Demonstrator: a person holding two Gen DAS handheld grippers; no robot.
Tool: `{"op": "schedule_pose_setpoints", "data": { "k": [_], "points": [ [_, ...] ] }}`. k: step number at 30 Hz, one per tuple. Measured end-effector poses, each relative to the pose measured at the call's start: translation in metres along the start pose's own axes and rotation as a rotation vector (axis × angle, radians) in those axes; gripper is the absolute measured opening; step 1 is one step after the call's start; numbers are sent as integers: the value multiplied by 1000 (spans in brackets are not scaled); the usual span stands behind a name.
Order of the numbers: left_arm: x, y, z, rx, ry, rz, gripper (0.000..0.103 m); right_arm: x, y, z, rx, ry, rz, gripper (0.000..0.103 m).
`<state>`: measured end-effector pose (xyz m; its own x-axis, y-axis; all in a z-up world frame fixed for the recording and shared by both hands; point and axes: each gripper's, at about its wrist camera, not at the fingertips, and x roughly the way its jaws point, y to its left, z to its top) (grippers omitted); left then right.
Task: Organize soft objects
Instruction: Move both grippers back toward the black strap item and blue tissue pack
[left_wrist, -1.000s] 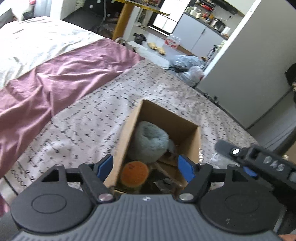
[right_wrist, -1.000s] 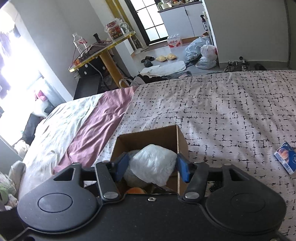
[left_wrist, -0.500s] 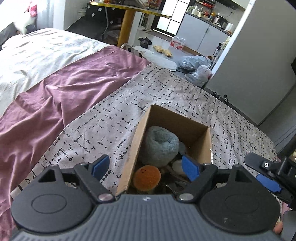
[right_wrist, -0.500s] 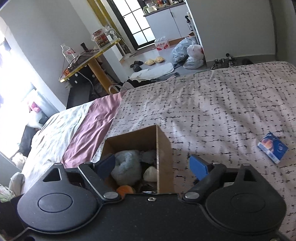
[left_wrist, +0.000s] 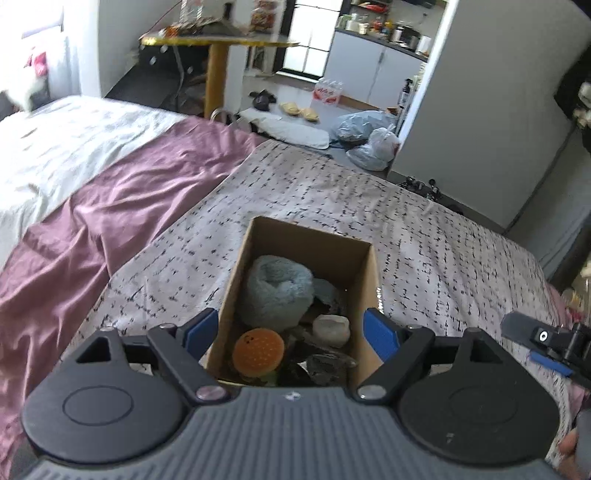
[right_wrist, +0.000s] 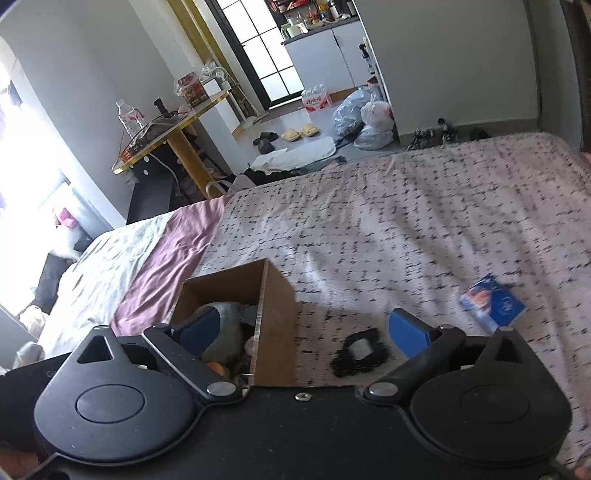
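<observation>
- Where the cardboard box (left_wrist: 364, 269) sits on the speckled bedspread (left_wrist: 424, 236), I see it holding a blue fluffy roll (left_wrist: 275, 291), an orange burger toy (left_wrist: 258, 352) and a white lump (left_wrist: 331, 329).
- My left gripper (left_wrist: 291, 330) hangs over the box, jaws spread, empty.
- My right gripper (right_wrist: 306, 326) has just been opening, nothing between its jaws; a black tangle (right_wrist: 358, 352) lies beyond, a blue packet (right_wrist: 491, 306) farther right.

A brown cardboard box (left_wrist: 310, 236) holds a pale blue-grey fluffy toy (left_wrist: 277, 291), an orange dotted burger toy (left_wrist: 258, 352) and a whitish lump (left_wrist: 331, 329). It sits on a pale bedspread (right_wrist: 406, 221) patterned with short black dashes, a mauve sheet (left_wrist: 110, 206) to its left. On the right lie a black item with a white centre (right_wrist: 360, 352) and a blue packet (right_wrist: 493, 306).
</observation>
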<state>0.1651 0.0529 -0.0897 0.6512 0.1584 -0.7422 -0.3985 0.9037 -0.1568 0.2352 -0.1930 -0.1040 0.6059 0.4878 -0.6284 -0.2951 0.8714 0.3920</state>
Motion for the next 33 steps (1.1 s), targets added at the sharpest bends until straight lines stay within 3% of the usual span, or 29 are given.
{"op": "schedule_pose_setpoints", "data": {
  "k": [5, 15, 33],
  "points": [
    [0, -20, -7, 32, 36, -7, 85, -13, -18, 1, -14, -26, -22, 103],
    [-13, -54, -17, 73, 18, 5, 103, -33, -56, 1, -26, -53, -44, 103],
    [-17, -116, -31, 149, 17, -30, 103, -52, -120, 2, 21, -58, -85, 103]
  ]
}}
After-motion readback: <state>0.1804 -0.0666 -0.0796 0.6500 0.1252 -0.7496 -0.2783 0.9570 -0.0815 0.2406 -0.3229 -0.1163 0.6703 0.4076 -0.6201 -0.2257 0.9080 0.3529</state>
